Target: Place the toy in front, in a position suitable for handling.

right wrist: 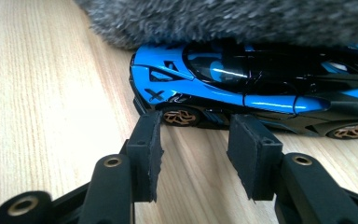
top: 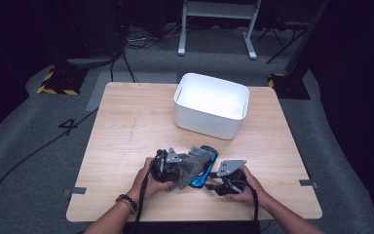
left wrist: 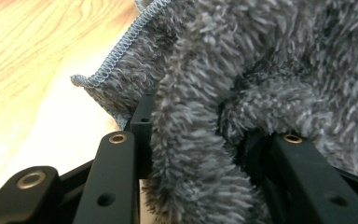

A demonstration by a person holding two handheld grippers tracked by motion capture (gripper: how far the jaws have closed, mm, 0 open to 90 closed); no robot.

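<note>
A pale wood-grain tabletop (top: 126, 131) stands on grey carpet (top: 24, 146) in a dark room. Black-and-yellow striped weights (top: 58, 84) sit at the far left corner, with a second dark base at the far right. Black cables (top: 29, 156) run across the carpet, and a "4" is marked on it beside the tabletop's left edge. The legs of a white frame (top: 214, 27) stand farther back. Small grey tape tabs mark the tabletop's left and right edges near the person's side.

A white bin (top: 212, 105) rests toward the far middle of the tabletop, well apart from the hands. Near the front edge lies a blue and black toy car (right wrist: 242, 88) on its wheels, with a fluffy grey cloth (left wrist: 242, 79) draped over its top.

The left gripper (top: 173, 168) is at the cloth's left side; in the left gripper view its fingers (left wrist: 142, 116) pinch a thick fold of the cloth between them, the stitched hem curling up off the wood beside them. The right gripper (right wrist: 196, 154) lies low on the tabletop just beside the car; its fingers stand spread with bare wood between them, their tips close to the front wheel, pinching nothing. The left wrist wears a beaded bracelet (top: 126, 201).
</note>
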